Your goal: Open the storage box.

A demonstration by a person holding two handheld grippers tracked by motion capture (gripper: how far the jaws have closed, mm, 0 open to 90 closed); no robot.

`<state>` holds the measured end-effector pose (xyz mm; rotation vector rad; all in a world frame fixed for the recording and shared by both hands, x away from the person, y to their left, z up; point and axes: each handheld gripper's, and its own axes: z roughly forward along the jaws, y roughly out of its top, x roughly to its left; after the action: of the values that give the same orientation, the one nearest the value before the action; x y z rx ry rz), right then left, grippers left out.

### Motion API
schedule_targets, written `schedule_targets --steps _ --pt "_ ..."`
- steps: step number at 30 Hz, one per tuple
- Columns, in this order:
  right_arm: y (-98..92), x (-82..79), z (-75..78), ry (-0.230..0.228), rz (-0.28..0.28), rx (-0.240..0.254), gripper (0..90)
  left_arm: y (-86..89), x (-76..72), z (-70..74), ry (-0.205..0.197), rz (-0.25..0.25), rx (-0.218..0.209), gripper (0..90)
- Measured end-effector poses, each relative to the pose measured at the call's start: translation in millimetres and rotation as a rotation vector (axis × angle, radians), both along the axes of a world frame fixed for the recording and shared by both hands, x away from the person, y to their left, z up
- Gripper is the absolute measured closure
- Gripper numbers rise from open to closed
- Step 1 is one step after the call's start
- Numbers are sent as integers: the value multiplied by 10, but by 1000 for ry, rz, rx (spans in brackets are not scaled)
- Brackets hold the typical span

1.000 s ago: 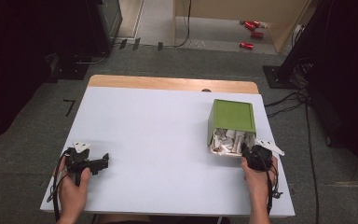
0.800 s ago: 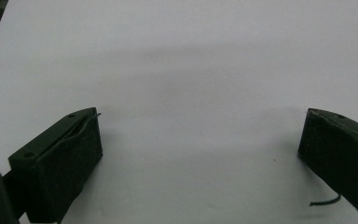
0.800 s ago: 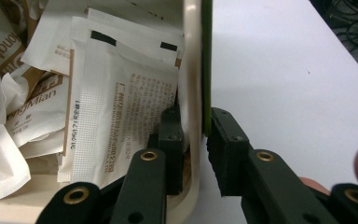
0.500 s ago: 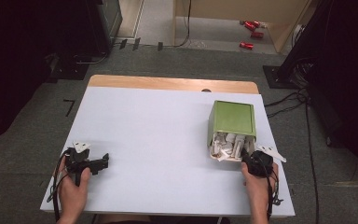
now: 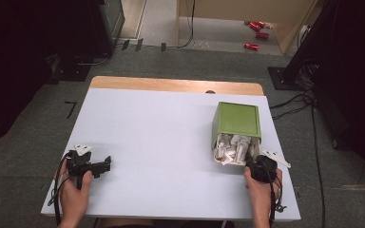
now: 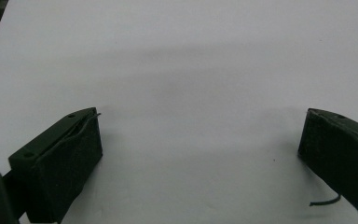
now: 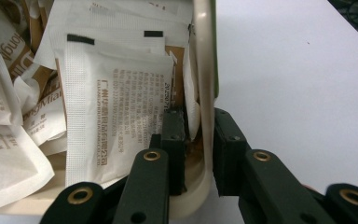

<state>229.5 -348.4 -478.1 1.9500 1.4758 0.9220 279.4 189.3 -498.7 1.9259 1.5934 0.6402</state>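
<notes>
The right gripper [image 5: 255,165] is clamped on the wall of the green box [image 5: 236,119], near the worktop's right edge toward the near right corner. In the right gripper view its jaws sit one on each side of the box's cream rim [image 7: 204,88], one inside and one outside, pressed against it. The box lies on its side with its open mouth facing the near edge, and white paper sachets [image 5: 232,148] fill that opening; in the right gripper view one printed sachet [image 7: 116,107] lies just beside the inner jaw. The left gripper [image 5: 100,166] rests on the white worktop [image 5: 161,142] near the near left corner, well apart from the box. Its jaws stand wide apart with nothing between them, bare worktop showing in the gap in the left gripper view.
</notes>
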Motion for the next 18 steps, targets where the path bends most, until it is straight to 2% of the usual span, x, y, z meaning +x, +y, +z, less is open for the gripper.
schedule_targets --steps 4,18 --pt "-3 -65 74 1 -42 43 815 0 0 0 0 0 0 0" --pt "33 -157 110 -19 -47 30 817 0 0 0 0 0 0 0"
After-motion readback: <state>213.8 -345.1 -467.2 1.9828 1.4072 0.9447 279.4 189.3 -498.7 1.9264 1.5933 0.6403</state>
